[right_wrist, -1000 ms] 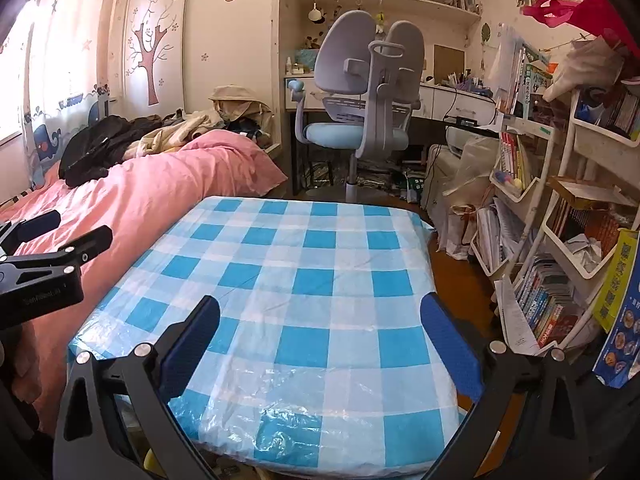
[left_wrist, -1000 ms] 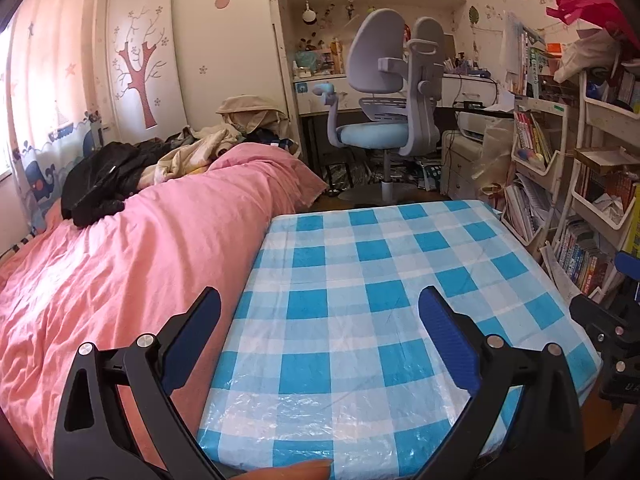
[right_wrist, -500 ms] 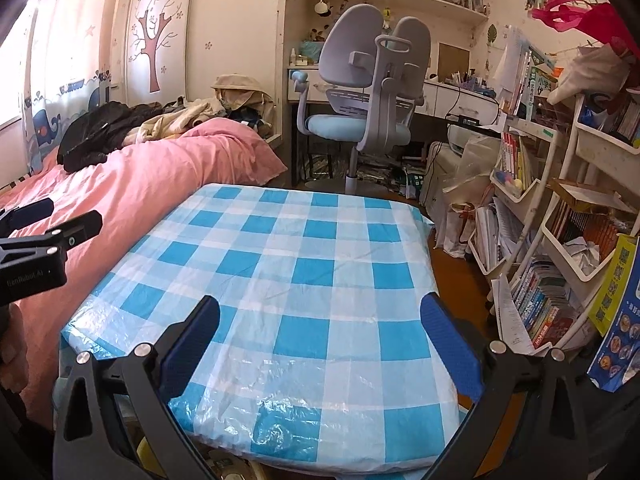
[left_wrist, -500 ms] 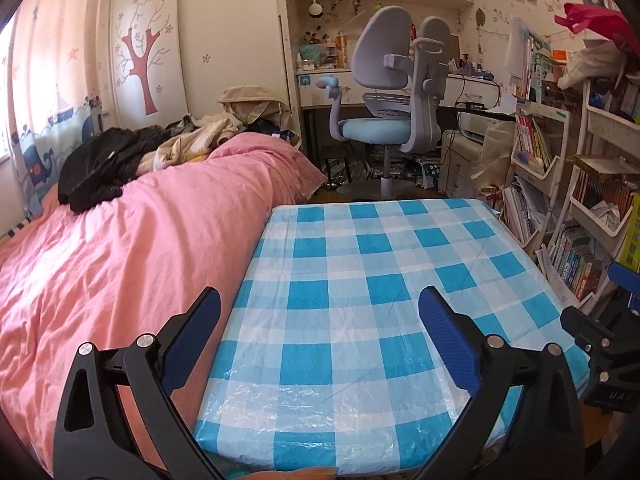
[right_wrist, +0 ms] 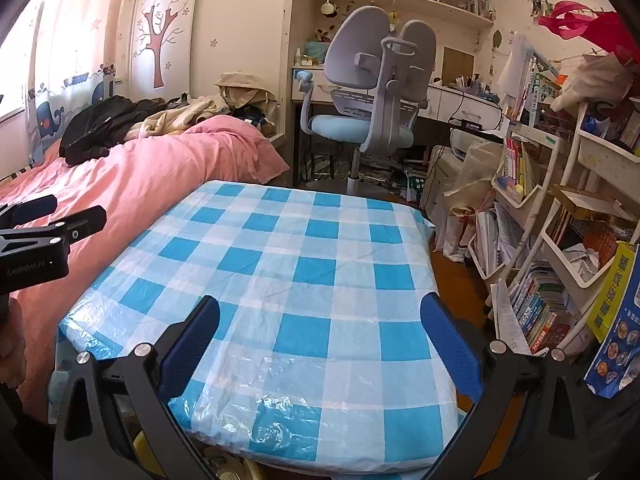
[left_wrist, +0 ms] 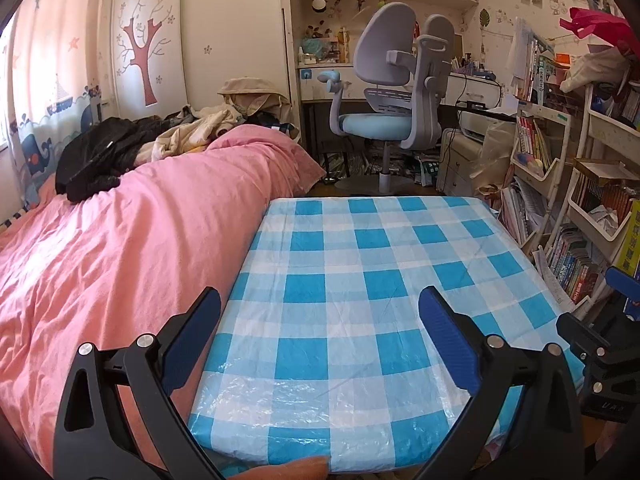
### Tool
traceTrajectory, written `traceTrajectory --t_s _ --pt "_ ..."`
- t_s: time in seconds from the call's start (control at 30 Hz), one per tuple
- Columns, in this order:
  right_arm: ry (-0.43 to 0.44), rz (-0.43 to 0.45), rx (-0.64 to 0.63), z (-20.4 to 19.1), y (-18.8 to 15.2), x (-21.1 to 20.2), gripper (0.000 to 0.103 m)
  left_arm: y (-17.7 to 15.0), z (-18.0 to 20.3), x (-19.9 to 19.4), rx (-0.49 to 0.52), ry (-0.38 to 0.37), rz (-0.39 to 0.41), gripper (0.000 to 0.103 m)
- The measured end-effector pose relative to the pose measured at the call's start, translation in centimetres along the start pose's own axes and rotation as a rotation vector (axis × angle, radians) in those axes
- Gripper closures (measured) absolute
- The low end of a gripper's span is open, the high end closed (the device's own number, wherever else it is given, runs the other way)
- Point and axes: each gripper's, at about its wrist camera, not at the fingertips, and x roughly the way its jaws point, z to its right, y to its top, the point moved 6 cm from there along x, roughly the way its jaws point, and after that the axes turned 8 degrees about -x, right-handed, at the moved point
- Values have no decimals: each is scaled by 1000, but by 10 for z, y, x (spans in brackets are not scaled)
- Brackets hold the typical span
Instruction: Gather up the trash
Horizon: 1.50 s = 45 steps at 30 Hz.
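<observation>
Both my tools, left tool (left_wrist: 320, 328) and right tool (right_wrist: 320, 332), hang wide open and empty over the checked tabletop (right_wrist: 304, 272), and no trash shows on it, so I'd look around before reaching anywhere.

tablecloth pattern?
Blue-and-white check on the tablecloth, under a clear plastic sheen; clearest in the right wrist view.

Black gripper (left_wrist: 320, 336) frames, silver screws, blue textured fingers (left_wrist: 448, 336).
</observation>
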Motion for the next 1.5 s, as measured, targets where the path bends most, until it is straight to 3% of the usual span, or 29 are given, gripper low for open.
traceTrajectory --t_s 0.83,1.2,1.33,1.5 --pt "9 -6 -49 -10 0 2 7 -2 3 5 -1 -5 -8 7" --pt "18 -14 -63 -12 -2 5 7 -3 -4 3 -88 -47 6 7" --pt "32 -50 -61 -12 -6 15 7 -3 -8 5 -89 -34 -11 7" --pt "85 -188 -49 -12 -19 53 7 -8 -6 13 -74 -20 -66 7"
